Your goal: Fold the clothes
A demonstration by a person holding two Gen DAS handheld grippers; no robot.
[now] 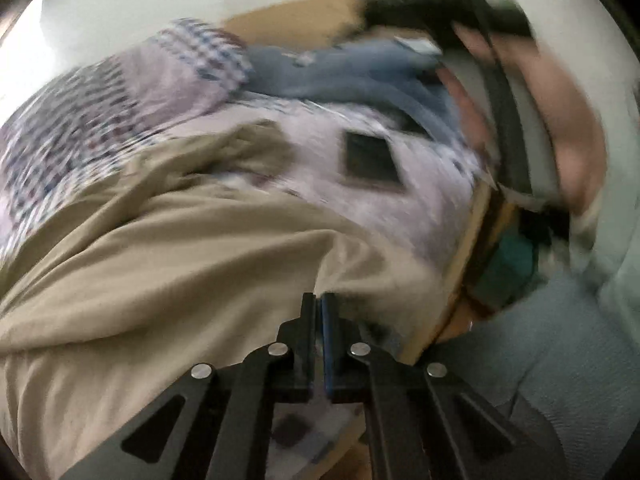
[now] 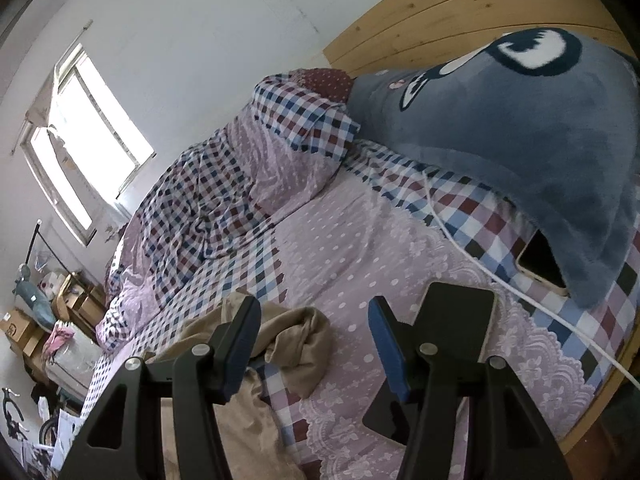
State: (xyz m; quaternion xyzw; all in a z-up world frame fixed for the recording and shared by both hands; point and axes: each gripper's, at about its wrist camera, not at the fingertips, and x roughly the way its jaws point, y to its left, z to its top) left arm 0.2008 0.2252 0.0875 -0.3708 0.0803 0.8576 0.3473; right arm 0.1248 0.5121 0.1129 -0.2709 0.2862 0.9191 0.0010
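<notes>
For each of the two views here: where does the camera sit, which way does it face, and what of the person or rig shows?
Left wrist: on the left tongs, shut on the beige garment, facing across the bed; blurred arm at right.
Right wrist: on the open right tongs, facing the headboard and grey plush.
Shared: garment, dark phone, checked bedding.

Bed (image 2: pixel 352 240) with pink dotted and checked sheet, wooden headboard (image 2: pixel 460 12) at 1 o'clock in the right wrist view. Directly on it: rumpled checked quilt (image 2: pixel 208 196) at 9–10 o'clock, checked pillow (image 2: pixel 308 120) at 12, big blue-grey plush (image 2: pixel 500 120) at 1–3 o'clock. Phone (image 2: pixel 540 264) partly under the plush's lower edge at 3 o'clock; white cable (image 2: pixel 460 248) runs across the sheet just beside it. Crumpled beige garment (image 2: pixel 296 340) at 6–7 o'clock. A second dark phone (image 2: pixel 460 308) lies flat at 5 o'clock.
</notes>
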